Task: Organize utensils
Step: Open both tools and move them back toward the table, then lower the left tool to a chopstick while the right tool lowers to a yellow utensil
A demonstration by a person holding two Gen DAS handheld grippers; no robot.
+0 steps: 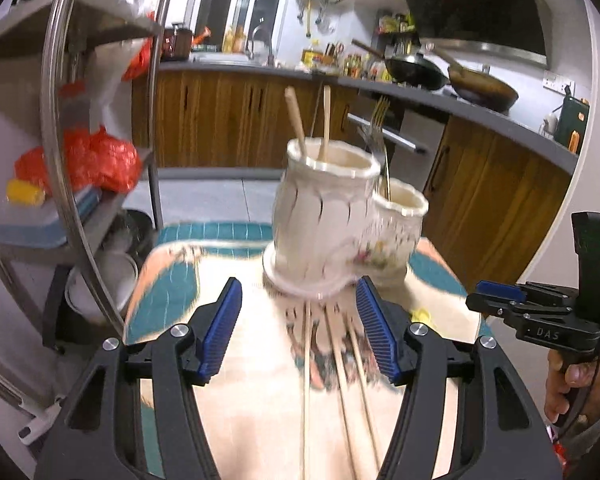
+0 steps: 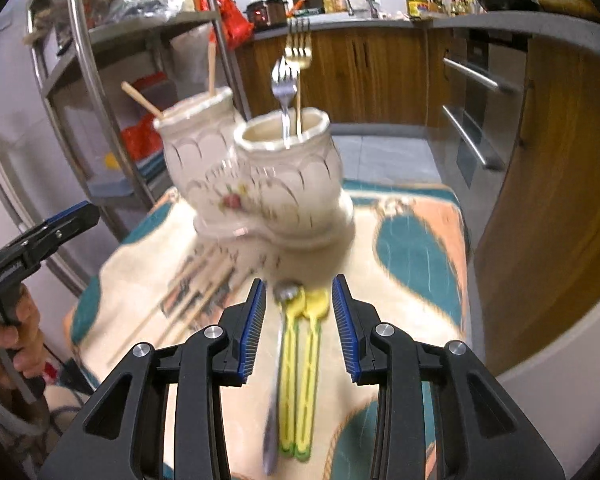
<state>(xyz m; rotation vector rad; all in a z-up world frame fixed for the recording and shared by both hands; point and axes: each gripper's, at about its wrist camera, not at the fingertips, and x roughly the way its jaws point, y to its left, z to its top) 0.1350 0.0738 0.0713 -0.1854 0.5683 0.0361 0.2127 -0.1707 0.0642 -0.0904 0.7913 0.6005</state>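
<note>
A cream ceramic double-pot utensil holder (image 1: 332, 216) (image 2: 256, 176) stands on a patterned cloth. One pot holds two wooden chopsticks (image 1: 300, 124) (image 2: 211, 68), the other a silver fork (image 2: 284, 92) and a gold fork (image 2: 298, 52). Three loose chopsticks (image 1: 340, 372) (image 2: 188, 300) lie on the cloth between my left gripper's (image 1: 300, 332) open, empty fingers. Two yellow spoons (image 2: 302, 364) and a silver spoon (image 2: 274, 392) lie between my right gripper's (image 2: 299, 324) open, empty fingers. The right gripper also shows in the left wrist view (image 1: 496, 292).
The cloth-covered table (image 2: 412, 248) is small, with edges close on all sides. A metal shelf rack (image 1: 80, 160) with red bags stands to the left. Wooden cabinets and a counter (image 1: 480, 184) with pans run behind and to the right.
</note>
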